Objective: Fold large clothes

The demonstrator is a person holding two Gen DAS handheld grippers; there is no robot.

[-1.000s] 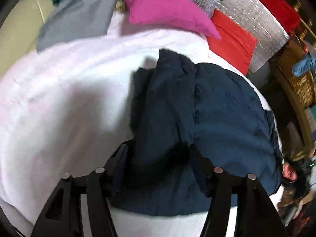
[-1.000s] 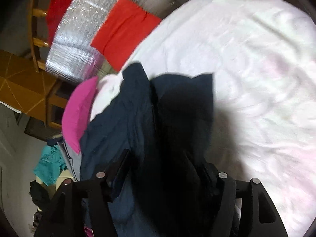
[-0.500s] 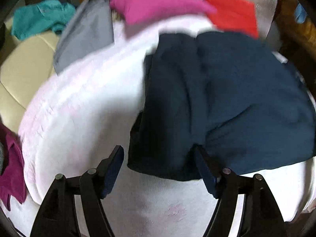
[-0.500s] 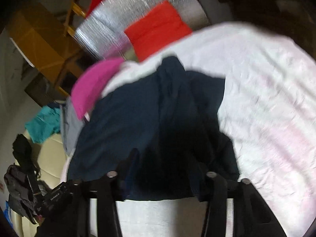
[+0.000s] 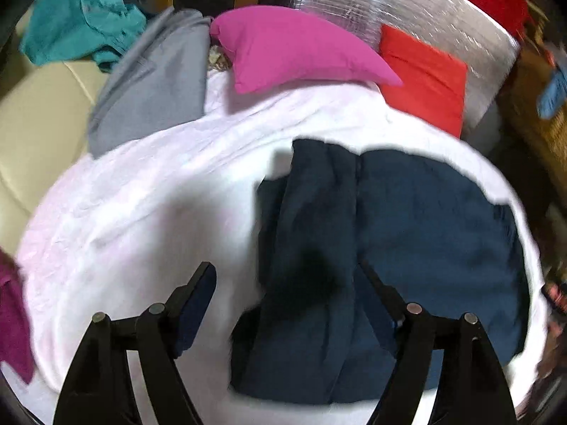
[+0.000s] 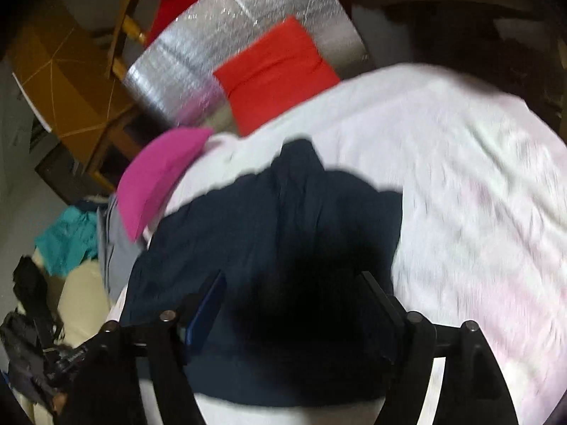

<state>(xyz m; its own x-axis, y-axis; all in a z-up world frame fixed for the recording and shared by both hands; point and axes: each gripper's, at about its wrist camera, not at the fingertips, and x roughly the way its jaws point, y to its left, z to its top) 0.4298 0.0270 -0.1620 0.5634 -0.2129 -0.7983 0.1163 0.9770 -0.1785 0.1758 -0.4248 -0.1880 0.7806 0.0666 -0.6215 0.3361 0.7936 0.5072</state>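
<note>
A dark navy garment (image 5: 407, 248) lies folded in a rough rectangle on the white sheet (image 5: 149, 212) of a bed. It also shows in the right wrist view (image 6: 283, 255). My left gripper (image 5: 287, 283) is open and empty, held above the garment's near left edge. My right gripper (image 6: 294, 287) is open and empty, held above the garment's near side. A raised fold runs down the garment's middle.
A pink pillow (image 5: 294, 49), a grey cloth (image 5: 156, 78) and a red cloth (image 5: 425, 74) lie at the bed's far end, against a silver foil board (image 5: 407, 10). A teal cloth (image 5: 81, 21) lies on a cream seat. A maroon cloth (image 5: 10, 318) hangs at the left edge.
Both grippers let go of the navy garment and pulled back and up. The garment now lies flat on the sheet.
</note>
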